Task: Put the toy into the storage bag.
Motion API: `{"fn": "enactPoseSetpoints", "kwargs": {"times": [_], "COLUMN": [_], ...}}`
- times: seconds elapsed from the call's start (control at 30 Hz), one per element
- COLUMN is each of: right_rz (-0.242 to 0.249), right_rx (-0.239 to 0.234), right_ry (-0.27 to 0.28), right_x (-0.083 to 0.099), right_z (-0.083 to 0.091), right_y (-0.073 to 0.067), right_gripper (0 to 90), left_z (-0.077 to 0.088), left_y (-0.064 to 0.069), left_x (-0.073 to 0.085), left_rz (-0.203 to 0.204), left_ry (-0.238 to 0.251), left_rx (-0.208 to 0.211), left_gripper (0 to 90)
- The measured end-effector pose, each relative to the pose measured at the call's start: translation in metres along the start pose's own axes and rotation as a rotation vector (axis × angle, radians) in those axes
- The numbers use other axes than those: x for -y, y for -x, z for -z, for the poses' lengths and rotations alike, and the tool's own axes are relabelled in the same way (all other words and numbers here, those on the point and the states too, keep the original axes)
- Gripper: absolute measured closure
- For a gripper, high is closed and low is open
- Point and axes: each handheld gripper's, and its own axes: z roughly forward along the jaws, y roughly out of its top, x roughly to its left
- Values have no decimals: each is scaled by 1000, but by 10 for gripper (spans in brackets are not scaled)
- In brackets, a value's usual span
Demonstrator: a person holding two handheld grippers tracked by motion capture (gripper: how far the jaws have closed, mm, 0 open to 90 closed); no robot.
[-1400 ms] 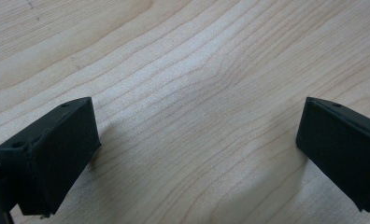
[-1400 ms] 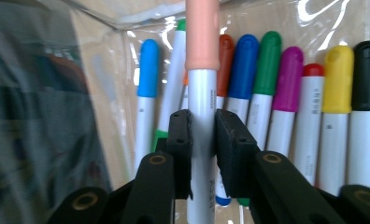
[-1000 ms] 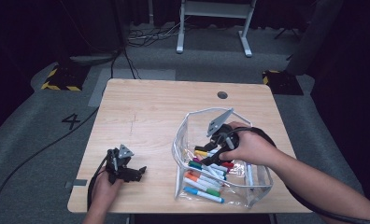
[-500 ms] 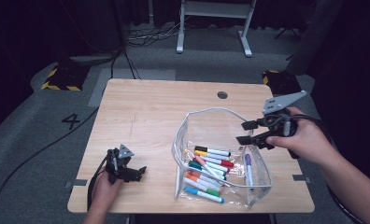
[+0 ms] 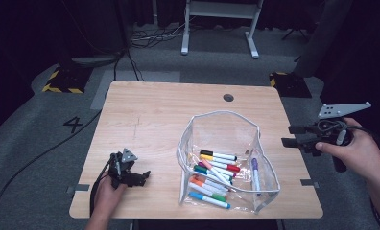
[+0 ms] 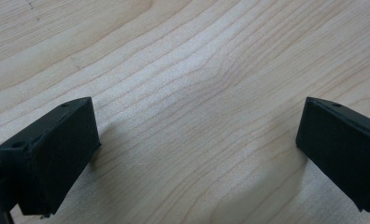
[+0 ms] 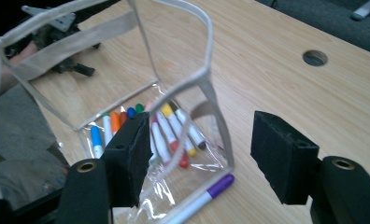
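A clear plastic pouch (image 5: 221,127) with a grey rim stands open on the wooden table (image 5: 154,110). Several coloured markers (image 5: 216,172) lie in it, and a purple marker (image 5: 255,175) lies apart at its right side. My right gripper (image 5: 289,135) hovers off the table's right edge, pointing at the pouch. Its jaws have just been opening and hold nothing. In the right gripper view the jaws (image 7: 197,158) frame the pouch (image 7: 206,70), the markers (image 7: 167,130) and the purple marker (image 7: 211,189). My left gripper (image 5: 144,177) rests open at the front left, its jaws (image 6: 197,154) over bare wood.
A round cable hole (image 5: 228,97) sits near the table's back right. Beyond the table, cables (image 5: 130,43), two yellow-and-black floor blocks (image 5: 63,79) and a white stand's legs (image 5: 219,28) are on the grey floor.
My right gripper has left the pouch and moved right and slightly up, past the table's edge. The purple marker now shows where the hand was. The left gripper has stayed still.
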Motion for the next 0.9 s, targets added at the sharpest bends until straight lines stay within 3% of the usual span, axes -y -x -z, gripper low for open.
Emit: {"fn": "enactPoseSetpoints", "kwargs": {"times": [0.3,0.6,0.77,0.9], "right_rz": [-54,-113,-155,-161], "right_rx": [46,65,37,16], "right_ry": [-19,-72,-89,-112], "right_x": [34,82,105,118], "right_z": [-15,-64,-89,-107], "right_y": [20,35,39,35], "right_gripper": [370,369,367,367], "left_z": [0,0,0,0], "left_y": [0,0,0,0], "left_x": [0,0,0,0], "left_rz": [0,0,0,0], "left_ry": [0,0,0,0], "left_rx": [0,0,0,0], "left_gripper": [0,0,0,0]}}
